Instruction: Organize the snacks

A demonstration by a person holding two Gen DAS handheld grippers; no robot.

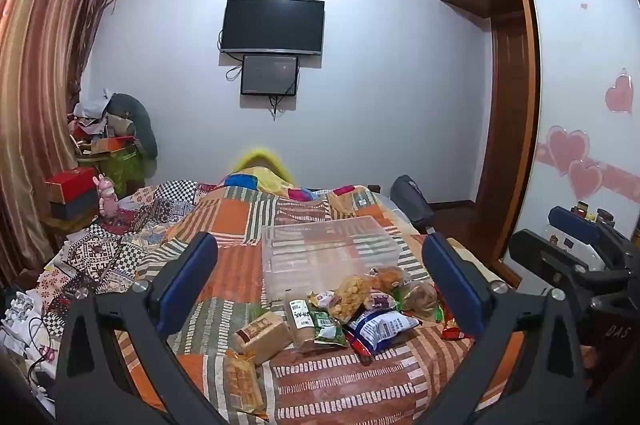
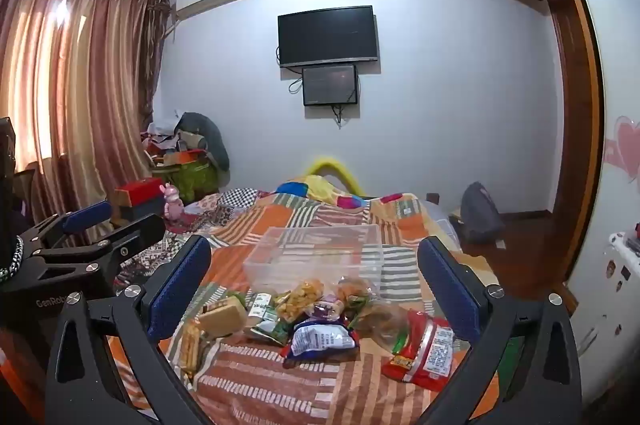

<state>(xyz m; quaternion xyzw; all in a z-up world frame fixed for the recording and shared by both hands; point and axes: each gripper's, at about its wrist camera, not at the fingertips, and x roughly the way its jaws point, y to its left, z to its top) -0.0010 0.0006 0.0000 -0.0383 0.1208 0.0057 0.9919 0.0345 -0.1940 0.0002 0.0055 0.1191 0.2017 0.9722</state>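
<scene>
Several snack packets lie in a pile on the patchwork bed cover: a blue and white bag [image 1: 380,329] [image 2: 322,339], a red packet [image 2: 424,349], a tan block pack [image 1: 262,335] [image 2: 222,315], a clear bag of yellow puffs [image 1: 352,295] [image 2: 298,299]. Behind the pile stands a clear plastic box [image 1: 328,249] [image 2: 316,253], with nothing seen in it. My left gripper [image 1: 320,281] hovers open in front of the pile, holding nothing. Just as wide open is my right gripper [image 2: 314,281], nothing between its blue pads. The left gripper [image 2: 108,225] also shows at the left of the right wrist view.
The bed [image 1: 236,221] runs away toward a wall with a television [image 1: 272,25]. Boxes and a pink toy [image 1: 107,199] sit at the left by the curtain [image 1: 36,85]. A wardrobe [image 1: 512,105] and a grey bag [image 1: 412,201] stand at the right.
</scene>
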